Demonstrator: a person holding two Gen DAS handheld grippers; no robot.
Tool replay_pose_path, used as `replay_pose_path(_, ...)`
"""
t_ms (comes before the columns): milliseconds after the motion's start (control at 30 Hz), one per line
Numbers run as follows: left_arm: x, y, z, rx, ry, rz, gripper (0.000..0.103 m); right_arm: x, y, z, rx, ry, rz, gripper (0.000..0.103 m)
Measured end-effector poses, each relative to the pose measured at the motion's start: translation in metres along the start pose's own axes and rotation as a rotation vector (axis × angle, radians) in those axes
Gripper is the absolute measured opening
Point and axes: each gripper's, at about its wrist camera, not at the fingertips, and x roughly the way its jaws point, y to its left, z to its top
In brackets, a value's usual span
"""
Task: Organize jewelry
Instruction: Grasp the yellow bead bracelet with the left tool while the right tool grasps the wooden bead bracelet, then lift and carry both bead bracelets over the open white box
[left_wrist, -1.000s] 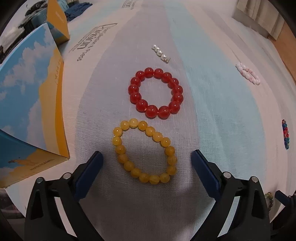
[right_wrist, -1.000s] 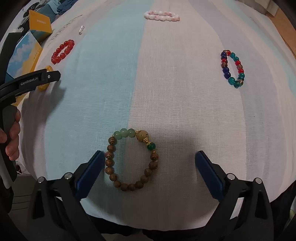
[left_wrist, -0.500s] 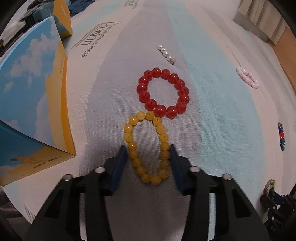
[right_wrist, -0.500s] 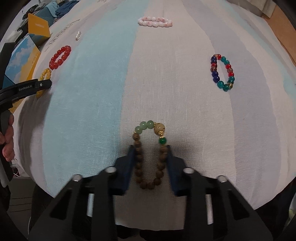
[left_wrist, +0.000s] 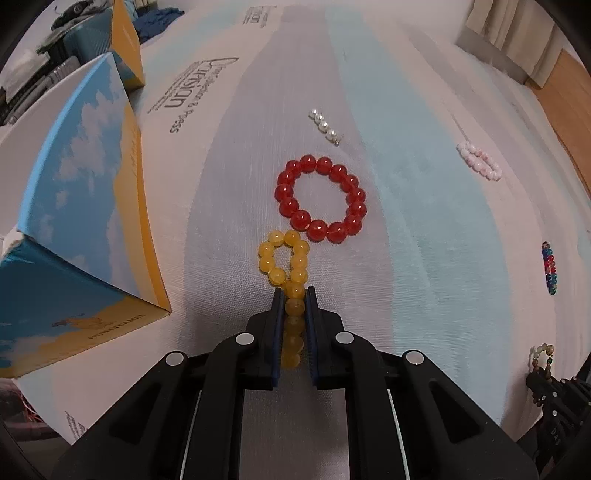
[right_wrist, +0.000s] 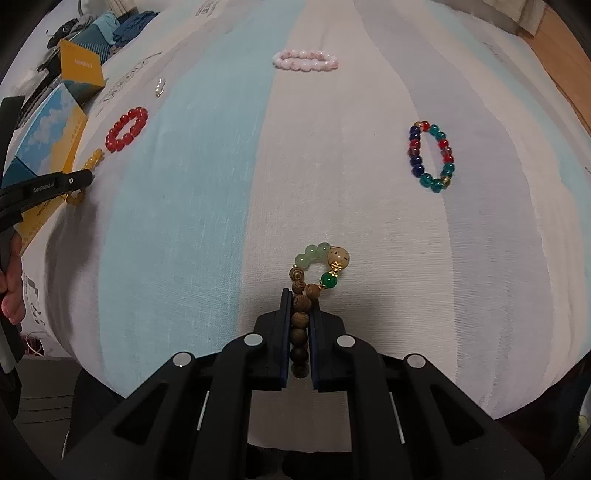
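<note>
1. Pinching the yellow bracelet (left_wrist: 286, 266), the left gripper (left_wrist: 294, 295) has just closed on its near beads; the loop lies flattened on the striped cloth (left_wrist: 424, 229), touching the red bracelet (left_wrist: 320, 199).
2. The right gripper (right_wrist: 301, 295) likewise has just closed on the wooden bracelet (right_wrist: 314, 273), well right of the red bracelet.
3. Handling, judged: light, limp elastic strands of hard, smooth beads; grip across both strands.
4. Containers: blue-and-yellow box (left_wrist: 85, 206), left of the red bracelet; contents not visible.
</note>
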Motion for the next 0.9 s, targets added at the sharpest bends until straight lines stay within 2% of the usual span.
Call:
replay_pose_path(500, -0.027, -0.005, 0.005, 0.003, -0.031, -0.018, 0.009, -0.026, 0.000, 0.018, 0.008, -0.056, -0.009, 0.007)
replay_pose_path(900, -0.068, 0.004, 0.014, -0.003, -0.088, -0.025, 0.009, -0.058, 0.026, 0.048, -0.030, -0.123, -0.002, 0.007)
